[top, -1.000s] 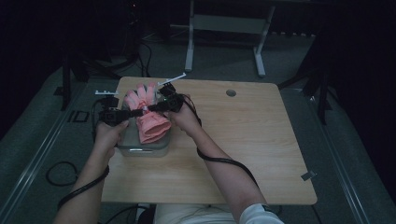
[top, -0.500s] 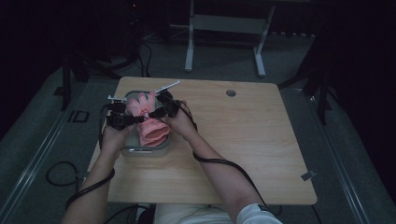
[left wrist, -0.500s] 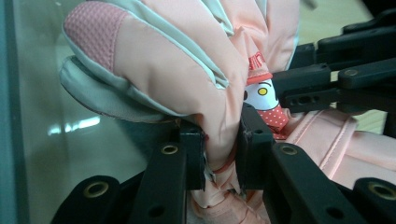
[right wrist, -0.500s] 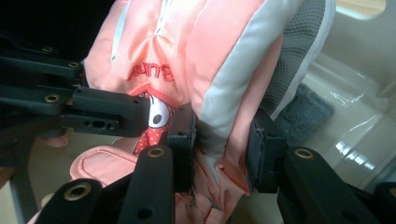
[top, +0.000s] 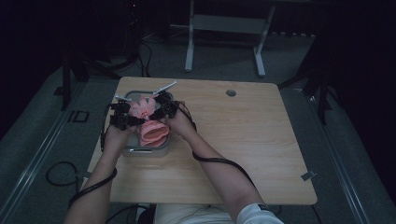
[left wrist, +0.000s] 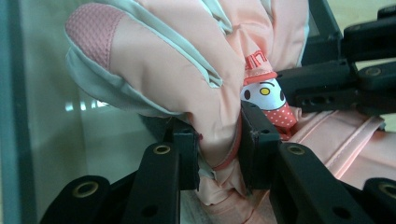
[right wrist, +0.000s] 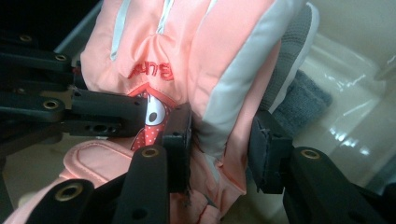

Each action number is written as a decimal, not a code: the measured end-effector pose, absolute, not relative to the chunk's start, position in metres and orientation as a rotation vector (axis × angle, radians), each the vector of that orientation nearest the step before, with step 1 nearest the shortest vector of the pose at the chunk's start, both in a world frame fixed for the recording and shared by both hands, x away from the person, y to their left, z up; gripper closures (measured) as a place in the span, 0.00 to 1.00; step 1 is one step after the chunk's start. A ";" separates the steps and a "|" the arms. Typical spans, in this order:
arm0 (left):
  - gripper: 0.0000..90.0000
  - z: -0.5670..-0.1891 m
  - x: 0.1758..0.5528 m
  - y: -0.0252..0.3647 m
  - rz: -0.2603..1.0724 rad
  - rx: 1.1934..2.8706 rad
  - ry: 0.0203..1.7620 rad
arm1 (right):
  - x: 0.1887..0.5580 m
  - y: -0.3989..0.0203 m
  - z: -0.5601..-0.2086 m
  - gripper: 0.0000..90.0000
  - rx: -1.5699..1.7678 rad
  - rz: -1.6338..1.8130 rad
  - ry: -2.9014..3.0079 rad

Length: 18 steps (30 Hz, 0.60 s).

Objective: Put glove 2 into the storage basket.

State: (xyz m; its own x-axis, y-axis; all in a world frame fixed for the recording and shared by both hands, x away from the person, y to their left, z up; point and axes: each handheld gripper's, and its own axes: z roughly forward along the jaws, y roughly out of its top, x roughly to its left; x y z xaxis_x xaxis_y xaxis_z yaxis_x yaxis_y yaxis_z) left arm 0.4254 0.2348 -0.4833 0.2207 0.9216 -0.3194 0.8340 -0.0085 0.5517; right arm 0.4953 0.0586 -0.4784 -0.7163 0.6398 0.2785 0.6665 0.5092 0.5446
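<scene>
Clamped on pink fabric, both grippers meet over the grey bin (top: 144, 150) in the high view, toward nine o'clock of the wooden table (top: 243, 140). At ten o'clock of the bin the left gripper (top: 132, 120) comes in, at two o'clock the right gripper (top: 158, 112), and the pink glove (top: 142, 108) stands between them with its fingers pointing to twelve o'clock. A second pink piece (top: 153, 132), rolled or bunched, lies just below in the bin. A white stick-like item (top: 164, 87) lies at the bin's far edge, too small to identify.

From the left gripper view, the left gripper (left wrist: 218, 140) has its two black jaws pressed tight onto a fold of the glove (left wrist: 177, 60) near its cuff side. A cartoon face patch (left wrist: 266, 95) sits at three o'clock of the grip, and the other gripper's black arm (left wrist: 336, 86) reaches in from three o'clock, touching the glove beside the patch.

From the right gripper view, the right gripper (right wrist: 219, 135) pinches the glove's (right wrist: 187, 51) lower edge, jaws closed on a pink and grey panel. The left gripper's jaw (right wrist: 107, 109) enters from nine o'clock over the patch (right wrist: 152, 112). The bin's pale wall (right wrist: 355, 70) shows at three o'clock.
</scene>
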 end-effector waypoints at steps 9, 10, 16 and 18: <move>0.66 -0.483 0.426 0.236 0.218 1.837 1.650 | 0.496 0.057 -0.479 0.65 -1.177 -1.009 -2.690; 0.64 -0.483 0.426 0.237 0.224 1.832 1.654 | 0.497 0.057 -0.479 0.63 -1.183 -1.017 -2.683; 0.56 -0.478 0.425 0.239 0.267 1.831 1.626 | 0.501 0.054 -0.474 0.57 -1.189 -1.041 -2.670; 0.54 -0.477 0.424 0.241 0.265 1.819 1.620 | 0.500 0.052 -0.471 0.57 -1.183 -1.057 -2.675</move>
State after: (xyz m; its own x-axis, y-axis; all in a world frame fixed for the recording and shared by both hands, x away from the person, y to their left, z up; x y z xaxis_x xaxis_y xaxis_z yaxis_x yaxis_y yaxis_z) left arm 0.4236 0.2411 -0.4768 0.2056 0.9380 -0.2791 0.7999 0.0033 0.6002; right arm 0.5001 0.0517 -0.4710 -0.7103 0.6432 0.2861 0.6650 0.4798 0.5723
